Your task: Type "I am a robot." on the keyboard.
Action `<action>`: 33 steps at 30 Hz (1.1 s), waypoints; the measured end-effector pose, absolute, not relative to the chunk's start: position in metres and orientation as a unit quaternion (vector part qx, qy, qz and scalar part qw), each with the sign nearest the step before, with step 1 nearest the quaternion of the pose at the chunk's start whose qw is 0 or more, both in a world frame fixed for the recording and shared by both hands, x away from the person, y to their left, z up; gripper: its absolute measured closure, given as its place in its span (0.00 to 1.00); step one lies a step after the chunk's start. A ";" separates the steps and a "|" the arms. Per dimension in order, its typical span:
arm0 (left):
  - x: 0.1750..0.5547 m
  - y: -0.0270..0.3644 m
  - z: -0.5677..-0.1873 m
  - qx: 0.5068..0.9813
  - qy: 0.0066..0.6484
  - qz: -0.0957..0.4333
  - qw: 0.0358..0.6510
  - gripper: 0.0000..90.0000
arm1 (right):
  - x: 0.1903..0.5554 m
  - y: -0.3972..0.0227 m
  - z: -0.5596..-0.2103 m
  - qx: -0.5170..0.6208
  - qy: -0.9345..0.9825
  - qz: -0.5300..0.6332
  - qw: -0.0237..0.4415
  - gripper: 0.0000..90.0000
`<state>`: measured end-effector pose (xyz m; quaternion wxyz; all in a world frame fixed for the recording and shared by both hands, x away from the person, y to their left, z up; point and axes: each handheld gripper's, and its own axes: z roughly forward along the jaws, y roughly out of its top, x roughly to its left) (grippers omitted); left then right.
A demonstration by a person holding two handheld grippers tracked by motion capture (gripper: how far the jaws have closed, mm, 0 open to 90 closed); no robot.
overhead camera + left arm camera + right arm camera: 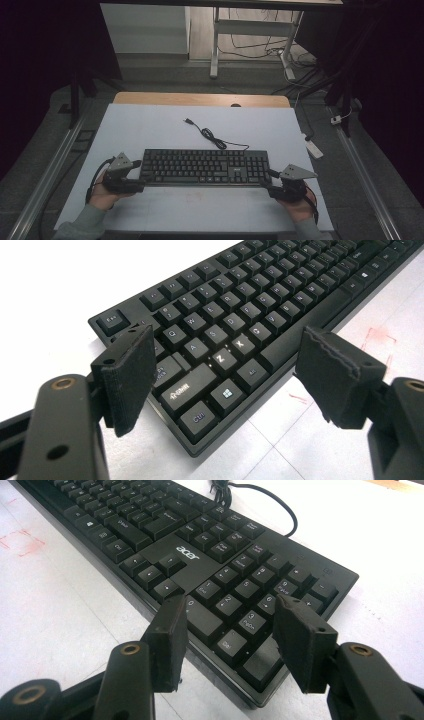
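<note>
A black Acer keyboard lies lengthwise across the white mat. Its cable coils away behind it to a loose USB plug. My left gripper sits at the keyboard's near left corner. In the left gripper view the gripper is open, its pads straddling the Ctrl and Shift corner of the keyboard without pressing on it. My right gripper is at the near right corner. In the right gripper view it stands open over the number-pad corner of the keyboard.
The white mat covers a wooden table. Red pen marks show on the mat in front of the keyboard. A power strip lies off the table's right edge, and a desk frame with cables stands on the floor beyond.
</note>
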<state>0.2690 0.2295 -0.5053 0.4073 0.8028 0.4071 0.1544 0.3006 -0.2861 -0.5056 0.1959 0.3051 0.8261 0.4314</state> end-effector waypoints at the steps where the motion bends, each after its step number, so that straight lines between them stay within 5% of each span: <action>1: 0.269 0.230 -0.505 0.802 0.410 0.153 0.408 0.27 | 0.301 -0.286 -0.506 0.305 0.826 0.432 0.196 0.53; 33: 0.273 0.234 -0.505 0.787 0.433 0.137 0.418 0.33 | 0.301 -0.273 -0.500 0.299 0.823 0.444 0.191 0.52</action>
